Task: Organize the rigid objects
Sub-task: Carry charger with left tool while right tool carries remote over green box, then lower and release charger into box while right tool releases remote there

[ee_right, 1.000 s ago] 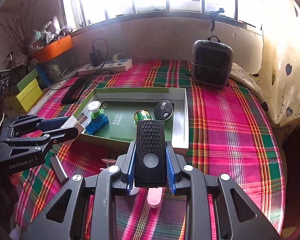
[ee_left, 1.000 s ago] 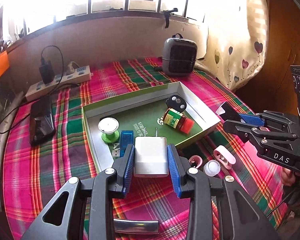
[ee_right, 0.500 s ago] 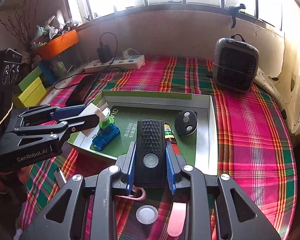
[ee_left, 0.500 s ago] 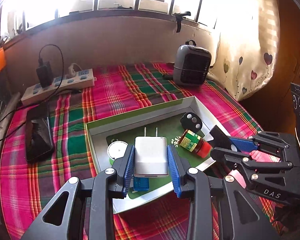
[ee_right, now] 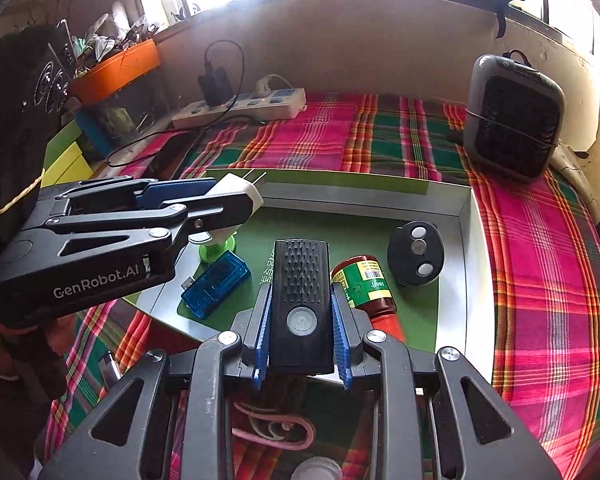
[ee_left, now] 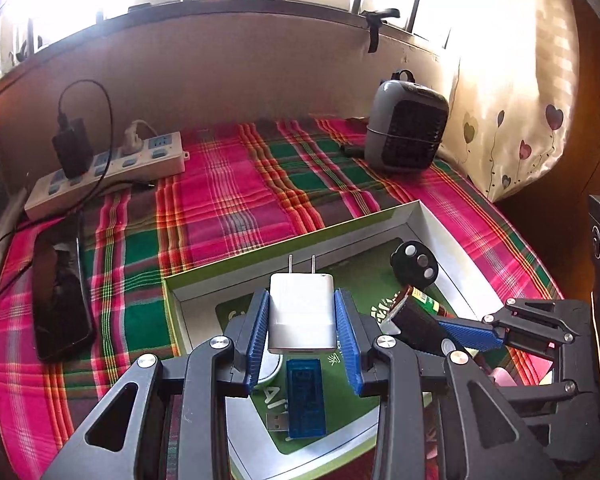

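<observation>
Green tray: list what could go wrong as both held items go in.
1. The left hand-held gripper and right hand-held gripper hang close together over the green tray and may collide.
2. The white charger could land on the blue USB stick.
3. The black remote may knock the red-capped bottle.

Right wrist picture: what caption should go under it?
Right gripper holds a black remote over the green tray, left gripper brings a white charger.
</observation>
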Demonstrator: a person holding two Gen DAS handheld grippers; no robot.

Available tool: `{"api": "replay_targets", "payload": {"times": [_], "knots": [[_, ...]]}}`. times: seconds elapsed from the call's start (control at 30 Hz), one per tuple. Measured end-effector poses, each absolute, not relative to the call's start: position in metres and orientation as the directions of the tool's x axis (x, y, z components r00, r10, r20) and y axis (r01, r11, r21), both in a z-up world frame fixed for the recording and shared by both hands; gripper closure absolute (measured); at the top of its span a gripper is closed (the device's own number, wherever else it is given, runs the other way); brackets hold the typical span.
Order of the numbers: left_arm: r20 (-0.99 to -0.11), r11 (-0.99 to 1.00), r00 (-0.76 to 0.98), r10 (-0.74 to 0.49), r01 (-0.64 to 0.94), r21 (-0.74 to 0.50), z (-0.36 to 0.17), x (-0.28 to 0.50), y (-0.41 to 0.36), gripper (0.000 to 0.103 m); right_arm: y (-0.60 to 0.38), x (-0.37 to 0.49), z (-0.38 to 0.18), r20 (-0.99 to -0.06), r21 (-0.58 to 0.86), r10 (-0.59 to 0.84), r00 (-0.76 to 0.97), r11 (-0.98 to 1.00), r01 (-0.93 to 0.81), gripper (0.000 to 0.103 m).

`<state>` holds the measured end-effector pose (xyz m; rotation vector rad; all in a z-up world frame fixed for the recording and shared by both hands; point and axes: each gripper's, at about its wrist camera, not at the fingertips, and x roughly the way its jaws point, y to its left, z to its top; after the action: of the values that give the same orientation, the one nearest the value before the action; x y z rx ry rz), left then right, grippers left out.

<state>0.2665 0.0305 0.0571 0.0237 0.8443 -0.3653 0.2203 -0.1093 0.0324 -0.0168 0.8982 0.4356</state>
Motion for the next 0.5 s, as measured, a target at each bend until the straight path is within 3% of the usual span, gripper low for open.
{"api": "replay_targets", "payload": {"times": [0.5], "knots": [[-0.755, 0.932, 0.581, -0.305, 0.345, -0.111, 0.041, 0.286, 0.019, 0.071, -0.094, 0.233, 0.016, -0.779, 0.167, 0.364, 0.511, 0.906, -0.390, 0.076]]}}
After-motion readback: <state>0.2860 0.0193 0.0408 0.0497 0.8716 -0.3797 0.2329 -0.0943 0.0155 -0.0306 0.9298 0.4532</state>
